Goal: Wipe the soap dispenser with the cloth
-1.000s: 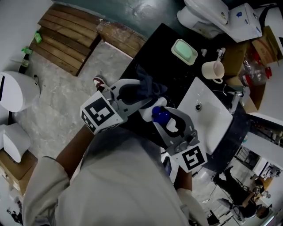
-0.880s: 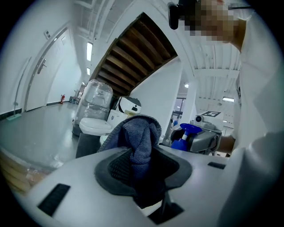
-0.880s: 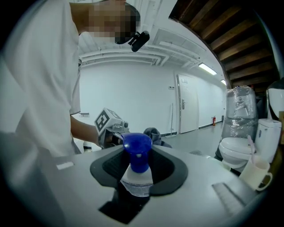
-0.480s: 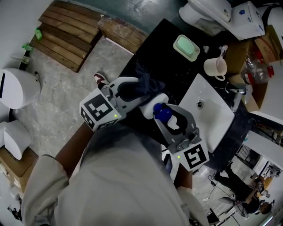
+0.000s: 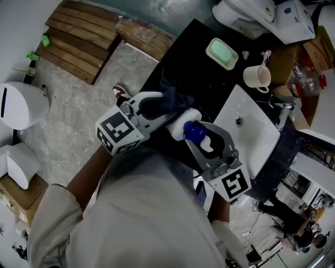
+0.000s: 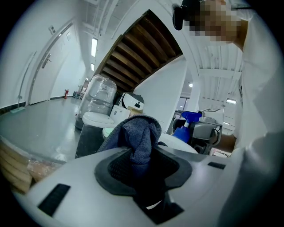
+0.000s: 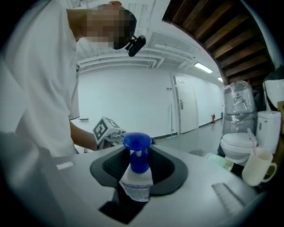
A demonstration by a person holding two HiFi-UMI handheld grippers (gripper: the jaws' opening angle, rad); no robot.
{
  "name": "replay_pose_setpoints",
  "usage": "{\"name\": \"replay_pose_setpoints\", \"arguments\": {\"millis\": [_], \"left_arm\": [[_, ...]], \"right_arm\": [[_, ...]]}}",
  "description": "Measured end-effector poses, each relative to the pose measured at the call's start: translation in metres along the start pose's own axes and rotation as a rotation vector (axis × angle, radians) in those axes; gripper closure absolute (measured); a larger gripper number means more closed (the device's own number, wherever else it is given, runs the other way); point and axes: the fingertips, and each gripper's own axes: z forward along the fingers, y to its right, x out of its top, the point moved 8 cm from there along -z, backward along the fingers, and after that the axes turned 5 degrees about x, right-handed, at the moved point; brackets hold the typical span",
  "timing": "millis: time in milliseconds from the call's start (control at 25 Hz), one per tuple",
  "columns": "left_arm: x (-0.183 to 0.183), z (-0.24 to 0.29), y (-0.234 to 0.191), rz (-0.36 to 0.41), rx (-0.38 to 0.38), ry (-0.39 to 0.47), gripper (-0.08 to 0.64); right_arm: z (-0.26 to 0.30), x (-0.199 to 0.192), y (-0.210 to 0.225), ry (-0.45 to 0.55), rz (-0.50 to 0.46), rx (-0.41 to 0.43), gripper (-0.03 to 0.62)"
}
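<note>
The cloth (image 5: 172, 98) sits between the fingers of the left gripper (image 5: 168, 107), and the soap dispenser (image 5: 191, 131) stands upright between the fingers of the right gripper (image 5: 194, 134). The cloth is just left of the dispenser, over the near edge of the surface (image 5: 191, 49). The sink (image 5: 256, 149) lies to their right. Behind it on the surface stand a soap dish (image 5: 222, 53) and, to its right, a cup (image 5: 256, 77). The toilet (image 5: 241, 14) is behind those. A wooden pallet (image 5: 78, 44) lies on the floor, far left.

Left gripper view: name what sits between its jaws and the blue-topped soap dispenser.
A bunched dark blue cloth, pinched in those jaws; the left gripper view shows it before the dispenser.
</note>
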Motion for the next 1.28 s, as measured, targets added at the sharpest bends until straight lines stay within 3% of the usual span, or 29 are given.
{"name": "replay_pose_setpoints", "arguments": {"millis": [560, 800, 1280], "left_arm": [[-0.021, 0.001, -0.005, 0.024, 0.032, -0.047, 0.443], [-0.027, 0.002, -0.003, 0.11, 0.058, -0.096, 0.443], [-0.046, -0.003, 0.0, 0.178, 0.077, -0.185, 0.442]], "right_arm": [[-0.003, 0.0, -0.002, 0.001, 0.007, -0.006, 0.469], [-0.004, -0.001, -0.002, 0.005, 0.007, -0.012, 0.469], [-0.005, -0.002, 0.0, 0.028, 0.04, -0.027, 0.469]]}}
